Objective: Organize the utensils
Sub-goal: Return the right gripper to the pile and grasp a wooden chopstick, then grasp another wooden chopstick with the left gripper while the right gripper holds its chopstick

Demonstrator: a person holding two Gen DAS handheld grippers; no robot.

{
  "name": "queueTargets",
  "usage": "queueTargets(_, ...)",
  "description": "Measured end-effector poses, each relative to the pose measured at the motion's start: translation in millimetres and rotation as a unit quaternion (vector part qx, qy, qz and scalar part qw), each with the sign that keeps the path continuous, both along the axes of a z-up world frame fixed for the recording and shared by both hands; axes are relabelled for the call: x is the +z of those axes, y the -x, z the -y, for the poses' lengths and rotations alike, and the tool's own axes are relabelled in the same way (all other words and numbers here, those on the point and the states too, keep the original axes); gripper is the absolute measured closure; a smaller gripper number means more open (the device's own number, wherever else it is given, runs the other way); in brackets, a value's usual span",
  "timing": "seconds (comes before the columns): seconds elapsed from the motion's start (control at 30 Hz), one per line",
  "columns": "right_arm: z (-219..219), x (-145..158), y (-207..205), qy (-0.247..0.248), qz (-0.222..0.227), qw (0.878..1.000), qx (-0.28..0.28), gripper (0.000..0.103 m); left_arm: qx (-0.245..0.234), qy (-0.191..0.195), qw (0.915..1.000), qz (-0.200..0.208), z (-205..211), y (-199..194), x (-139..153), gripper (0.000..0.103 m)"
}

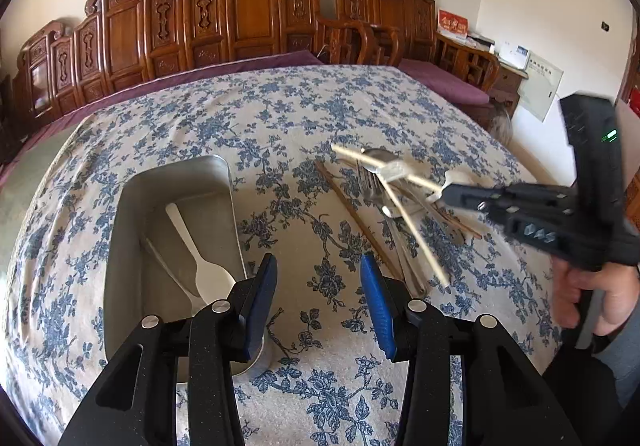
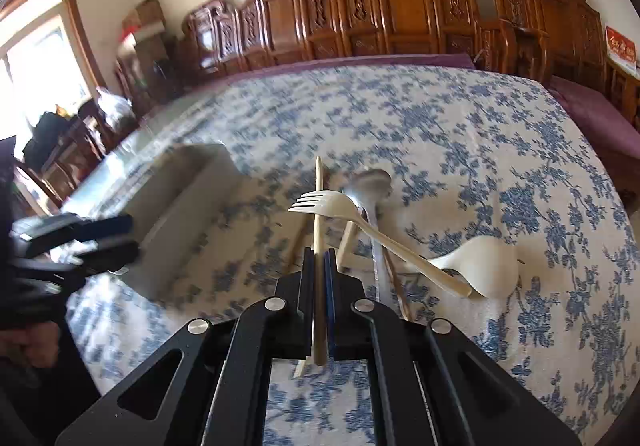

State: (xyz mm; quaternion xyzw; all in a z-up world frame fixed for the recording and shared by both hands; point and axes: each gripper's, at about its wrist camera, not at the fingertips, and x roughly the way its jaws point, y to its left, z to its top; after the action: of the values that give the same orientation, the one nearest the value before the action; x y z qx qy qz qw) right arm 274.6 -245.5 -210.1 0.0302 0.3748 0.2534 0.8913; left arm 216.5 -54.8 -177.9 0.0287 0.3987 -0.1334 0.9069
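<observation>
A metal tray sits on the floral tablecloth at the left, with a white plastic spoon and a thin stick inside. My left gripper is open and empty, beside the tray's near right corner. My right gripper is shut on a pale chopstick and holds it above a pile of utensils: a white fork, a metal spoon, a white ladle-shaped spoon and brown chopsticks. In the left wrist view the right gripper holds pale chopsticks over the pile.
The tray shows blurred in the right wrist view. Carved wooden benches with purple cushions stand beyond the table's far edge. A person's hand grips the right tool at the table's right edge. A window is at the left.
</observation>
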Motion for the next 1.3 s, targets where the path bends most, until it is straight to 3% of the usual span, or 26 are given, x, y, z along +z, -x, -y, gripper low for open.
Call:
queueTargets(0.13,6,6,-1,0.008,0.016,1.0,-0.019,0.097,0.0,-0.01,0.9999,-0.012,8,-4,-6,0.062)
queueTargets(0.3,27,-8,-18,0.023,-0.02,0.997,-0.069,0.097,-0.008,-0.025,0.9995,-0.018,21,-5,-13,0.062)
queueTargets(0.47,40,-2,-18,0.003,-0.002,0.997,-0.08,0.097,-0.011,-0.021,0.9993,-0.03,33,-12,-19,0.062)
queueTargets(1.0,48,-25,-32,0.01,-0.056,0.994,-0.094,0.097,-0.007,-0.014,0.9959,-0.089,73,-64,-62,0.062)
queueTargets(1.3,28,-28,-30,-0.004,-0.071,0.996,-0.046,0.097,0.006,-0.034,0.9949,-0.095,68,-69,-71,0.098)
